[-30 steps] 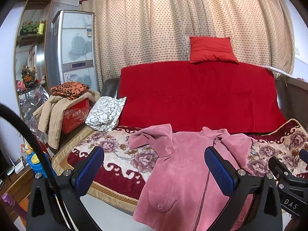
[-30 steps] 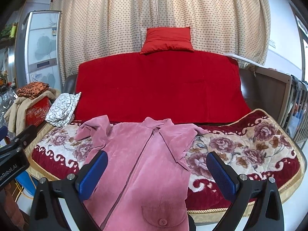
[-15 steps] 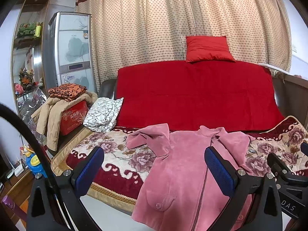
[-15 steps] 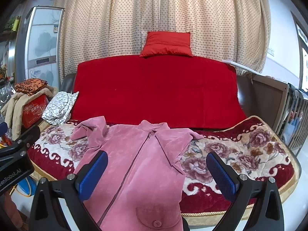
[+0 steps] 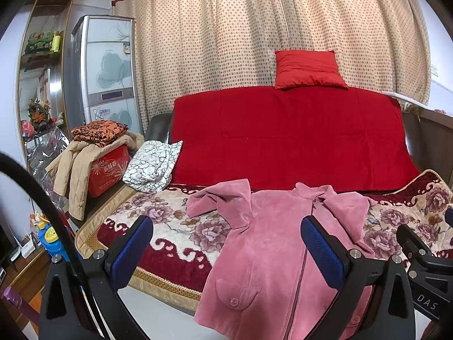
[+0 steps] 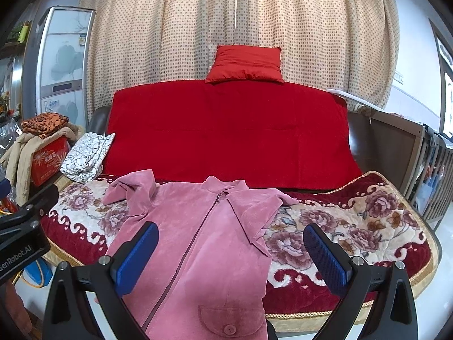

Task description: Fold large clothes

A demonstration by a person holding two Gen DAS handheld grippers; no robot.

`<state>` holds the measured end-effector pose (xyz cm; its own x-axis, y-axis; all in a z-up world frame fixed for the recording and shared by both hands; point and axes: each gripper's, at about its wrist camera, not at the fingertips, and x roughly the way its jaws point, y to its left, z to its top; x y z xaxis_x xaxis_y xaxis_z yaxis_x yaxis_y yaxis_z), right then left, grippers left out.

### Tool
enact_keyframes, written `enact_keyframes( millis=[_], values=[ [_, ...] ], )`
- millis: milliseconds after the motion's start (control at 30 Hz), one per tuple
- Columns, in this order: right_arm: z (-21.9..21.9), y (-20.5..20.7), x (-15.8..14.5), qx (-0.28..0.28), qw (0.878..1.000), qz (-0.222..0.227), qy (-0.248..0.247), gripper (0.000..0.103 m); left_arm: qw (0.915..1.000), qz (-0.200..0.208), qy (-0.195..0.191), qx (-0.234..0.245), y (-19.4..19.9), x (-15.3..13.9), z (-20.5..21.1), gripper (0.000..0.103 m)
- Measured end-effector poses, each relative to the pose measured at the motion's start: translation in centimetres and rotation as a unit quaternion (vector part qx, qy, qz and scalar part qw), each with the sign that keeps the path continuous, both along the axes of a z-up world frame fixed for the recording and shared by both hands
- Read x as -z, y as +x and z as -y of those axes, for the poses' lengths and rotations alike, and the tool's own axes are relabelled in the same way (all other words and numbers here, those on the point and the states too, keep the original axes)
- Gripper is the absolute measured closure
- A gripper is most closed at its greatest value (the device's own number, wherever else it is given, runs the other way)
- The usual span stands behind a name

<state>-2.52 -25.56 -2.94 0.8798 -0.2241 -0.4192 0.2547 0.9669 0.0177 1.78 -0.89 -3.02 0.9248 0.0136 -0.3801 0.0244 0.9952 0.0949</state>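
A pink zip-front jacket (image 5: 269, 243) (image 6: 203, 243) lies face up on the sofa's floral seat cover (image 5: 170, 221) (image 6: 354, 221), its hem hanging over the front edge. Both sleeves are folded in over the body, the left one bunched near the collar. My left gripper (image 5: 226, 243) is open, held back from the sofa with the jacket's left half between its blue pads. In the right wrist view my right gripper (image 6: 230, 250) is also open, framing the jacket's right half. Neither touches the cloth.
A red blanket (image 5: 283, 136) covers the sofa back, with a red cushion (image 5: 308, 69) on top. A white patterned pillow (image 5: 153, 165) sits at the left end. Left of the sofa stand a red box (image 5: 109, 170) draped with clothes and a tall white cabinet (image 5: 104, 70). A slatted rail (image 6: 433, 170) stands right.
Both views have drifted slightly back and tilted up, so the sofa sits a little lower in frame. The jacket has not moved and both grippers stay open.
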Motion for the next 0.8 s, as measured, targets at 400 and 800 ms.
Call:
enact_keyframes(
  millis=[400, 800],
  values=[
    [0.8, 2.6, 1.7, 0.002, 1.000, -0.030, 0.000, 0.000, 0.9982, -0.056, -0.012, 0.019, 4.1, 2.9, 0.3, 0.000],
    [14.6, 12.5, 11.2, -0.040, 0.971, -0.099, 0.216, 0.000, 0.9675, -0.251, -0.024, -0.007, 15.7, 14.4, -1.0, 0.000]
  ],
)
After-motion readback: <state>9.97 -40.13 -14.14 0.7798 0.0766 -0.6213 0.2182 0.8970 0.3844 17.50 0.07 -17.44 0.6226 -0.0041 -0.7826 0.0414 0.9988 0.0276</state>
